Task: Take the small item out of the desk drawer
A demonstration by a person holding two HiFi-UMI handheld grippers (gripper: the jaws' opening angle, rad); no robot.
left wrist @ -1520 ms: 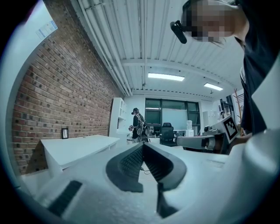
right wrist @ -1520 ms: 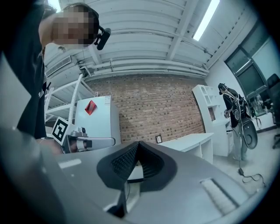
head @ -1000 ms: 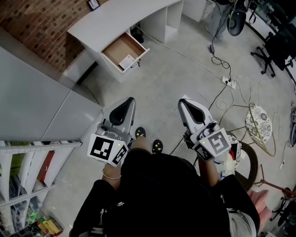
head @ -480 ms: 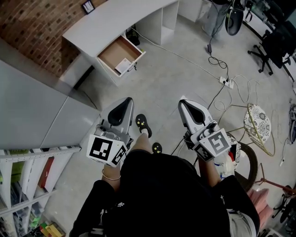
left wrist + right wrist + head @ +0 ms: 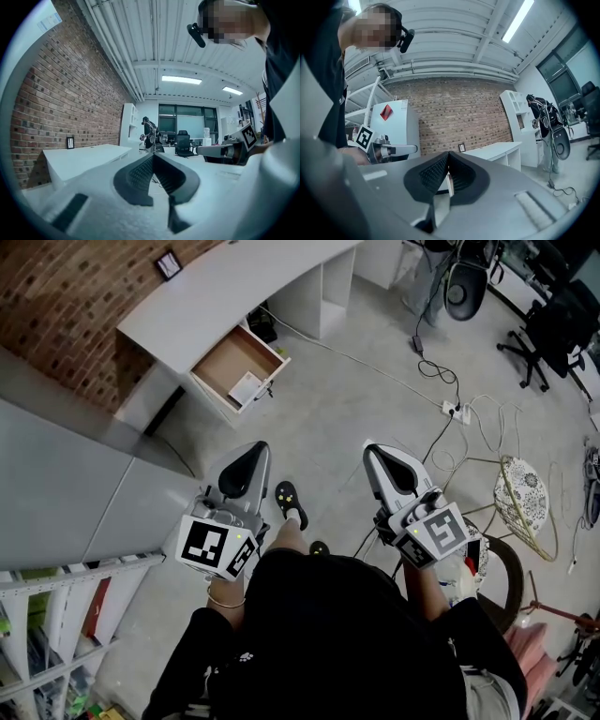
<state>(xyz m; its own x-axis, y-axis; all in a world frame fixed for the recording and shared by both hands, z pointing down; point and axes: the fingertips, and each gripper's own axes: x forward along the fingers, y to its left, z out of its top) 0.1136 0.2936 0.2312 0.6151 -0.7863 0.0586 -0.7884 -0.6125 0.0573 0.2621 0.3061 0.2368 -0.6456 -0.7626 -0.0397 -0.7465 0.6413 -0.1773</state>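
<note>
Two clenched, empty tools: left hand-held gripper (image 5: 259, 448), right hand-held gripper (image 5: 372, 452), well apart from open desk drawer (image 5: 223, 367).

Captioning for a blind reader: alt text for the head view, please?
From above, a person in black holds a shut left hand-held gripper and shut right hand-held gripper, facing a curved white desk whose wooden drawer stands open, a small white item inside.

Bare floor (image 5: 328, 427) gives me a free run to the open drawer (image 5: 225, 362) at 11 o'clock, which sticks out from under the desk top (image 5: 216, 287). Grey cabinet (image 5: 75, 474) walls off 9 o'clock. Cables (image 5: 433, 369) and power strip (image 5: 457, 410) at 1 o'clock, wire chair (image 5: 523, 488) at 3 o'clock.
</note>
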